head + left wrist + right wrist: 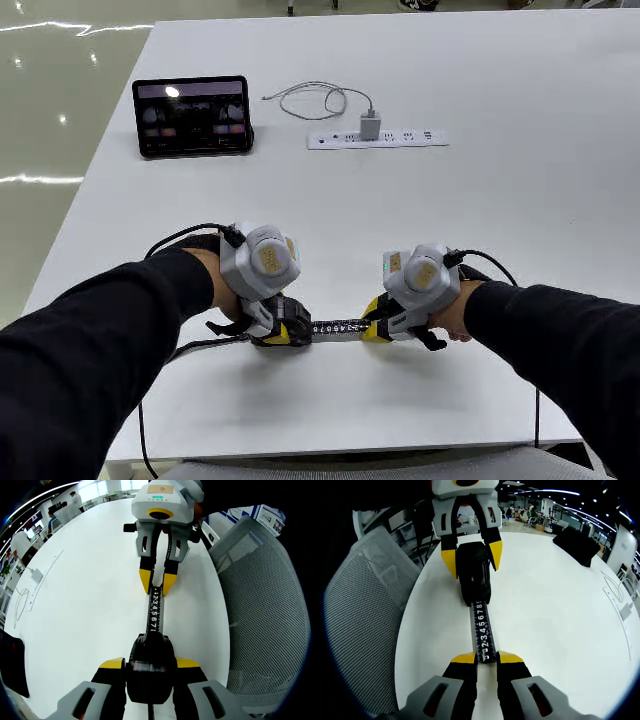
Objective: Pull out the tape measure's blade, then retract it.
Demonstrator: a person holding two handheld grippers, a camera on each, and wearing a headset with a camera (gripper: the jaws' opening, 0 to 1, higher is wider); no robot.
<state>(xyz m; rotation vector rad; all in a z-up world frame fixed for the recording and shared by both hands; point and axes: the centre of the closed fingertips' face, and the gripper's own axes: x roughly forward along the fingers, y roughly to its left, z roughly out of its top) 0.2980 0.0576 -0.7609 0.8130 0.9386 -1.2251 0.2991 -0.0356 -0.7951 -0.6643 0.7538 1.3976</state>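
— Where is the black plastic tape-measure case point(150, 672)?
— Near the front edge of the white tabletop point(480, 200). It is clamped between the yellow-tipped jaws of the left claw point(150, 663). The dark numbered blade point(481, 625) comes straight out of the case to the right claw point(487, 658), whose jaws are pinched together on the blade's tip.
— Which way does its long axis run?
— Left to right across the person, from claw to claw, low over the tabletop (whether the blade touches it cannot be told). A short run of numbers shows between the two claws.
— What does the next move depend on?
— Probably that line. To pull more blade out, the right claw would move away from the case along the blade's axis. To retract, it would come back the same way, with no sideways kink.
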